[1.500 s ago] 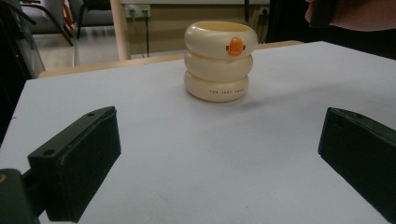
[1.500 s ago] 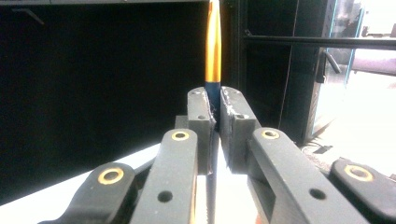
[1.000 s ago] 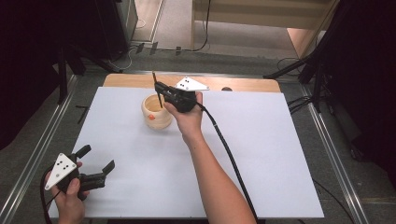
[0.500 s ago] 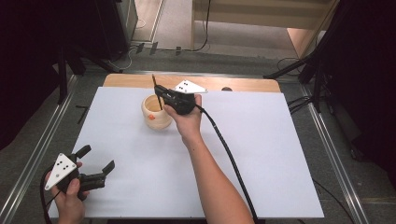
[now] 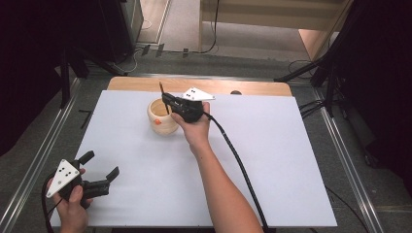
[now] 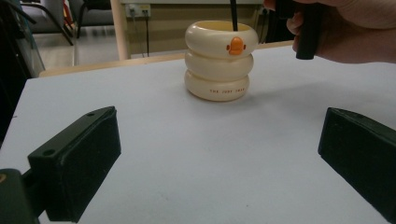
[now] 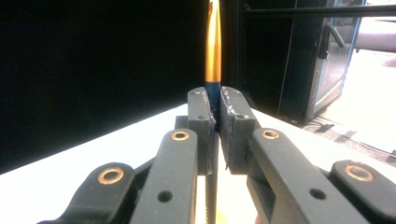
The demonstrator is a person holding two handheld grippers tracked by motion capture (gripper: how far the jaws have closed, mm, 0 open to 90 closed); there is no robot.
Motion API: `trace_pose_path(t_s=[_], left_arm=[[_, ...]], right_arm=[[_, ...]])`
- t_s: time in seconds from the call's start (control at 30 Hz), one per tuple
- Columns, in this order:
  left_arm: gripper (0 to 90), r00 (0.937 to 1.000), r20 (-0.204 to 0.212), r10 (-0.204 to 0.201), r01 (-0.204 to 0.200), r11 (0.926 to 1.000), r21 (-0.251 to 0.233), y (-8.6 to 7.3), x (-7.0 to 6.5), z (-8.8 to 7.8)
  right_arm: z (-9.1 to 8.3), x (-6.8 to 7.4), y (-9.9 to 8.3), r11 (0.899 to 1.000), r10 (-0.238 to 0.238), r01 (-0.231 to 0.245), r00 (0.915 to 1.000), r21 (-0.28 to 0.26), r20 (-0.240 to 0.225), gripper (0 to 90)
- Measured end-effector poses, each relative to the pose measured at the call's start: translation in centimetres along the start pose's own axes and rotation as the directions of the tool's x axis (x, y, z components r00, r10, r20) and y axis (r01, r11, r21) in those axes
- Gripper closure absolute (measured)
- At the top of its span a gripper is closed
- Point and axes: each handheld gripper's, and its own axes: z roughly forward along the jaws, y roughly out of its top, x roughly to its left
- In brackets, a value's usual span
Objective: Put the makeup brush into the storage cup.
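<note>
**Right claw holds a pen over the cup; left claw rests open**

A white counter (image 5: pixel 272 160) carries a cream cup (image 5: pixel 162 117) made of three stacked rings, standing upright toward the far side, left of centre. In the left gripper view the cup (image 6: pixel 219 60) shows an orange mark on its top ring and a line of small print on its bottom ring, too small to read.

The right claw (image 5: pixel 167 99) is at the cup's far right rim, held in the right hand (image 5: pixel 194 128), with its cable trailing back along the forearm toward the near edge. Its jaws are clamped on a thin dark pen (image 5: pixel 162 96), which stands nearly upright with its lower end inside the cup's mouth. In the right gripper view the right claw (image 7: pixel 217 116) is closed tight around the pen (image 7: pixel 213 46), whose gold section rises above the jaws and whose dark barrel sits between the pads. In the left gripper view the pen (image 6: pixel 233 16) enters the cup from above.

The left claw (image 5: pixel 99 167) lies at the near left corner of the counter, held in the left hand (image 5: pixel 73 201), well apart from the cup. Its jaws are spread wide with nothing between them; in the left gripper view the left claw (image 6: pixel 217 154) points toward the cup across bare counter.
</note>
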Motion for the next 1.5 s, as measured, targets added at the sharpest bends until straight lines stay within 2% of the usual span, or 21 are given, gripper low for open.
trace_pose_path(t_s=[0.2, 0.43, 0.67, 0.83, 1.23, 1.5], left_arm=[[0.0, 1.0000, 0.000, 0.000, 0.000, 1.0000, -0.001, 0.0, 0.0, 0.0], [0.0, 1.0000, 0.002, 0.001, -0.001, 1.0000, -0.001, 0.0, -0.1, 0.1], [0.0, 1.0000, 0.002, 0.002, -0.002, 1.0000, 0.001, 0.0, 0.0, 0.0], [0.0, 1.0000, 0.002, 0.001, -0.001, 1.0000, 0.001, 0.0, -0.1, 0.1], [0.0, 1.0000, 0.004, 0.005, -0.005, 1.0000, 0.005, 0.0, -0.2, 0.1], [0.0, 0.9999, 0.004, 0.010, -0.010, 0.9999, 0.007, 0.0, -0.2, 0.1]], right_arm=[[-0.1, -0.4, -0.8, 1.000, 0.011, -0.011, 0.9999, 0.021, 0.011, 84.7], [-0.1, -0.2, -1.1, 0.999, -0.007, 0.007, 0.9999, 0.034, 0.008, 84.6], [-0.3, -0.4, -1.5, 0.999, 0.011, -0.012, 0.9997, 0.046, 0.020, 83.5], [-0.6, -0.5, -1.3, 0.998, 0.038, -0.040, 0.9988, 0.046, 0.031, 75.8], [-2.0, -0.5, -0.7, 0.999, 0.011, -0.012, 0.9995, 0.041, 0.030, 67.7], [-3.8, -0.6, -0.8, 0.999, -0.002, 0.000, 0.9991, 0.046, 0.042, 60.5]])
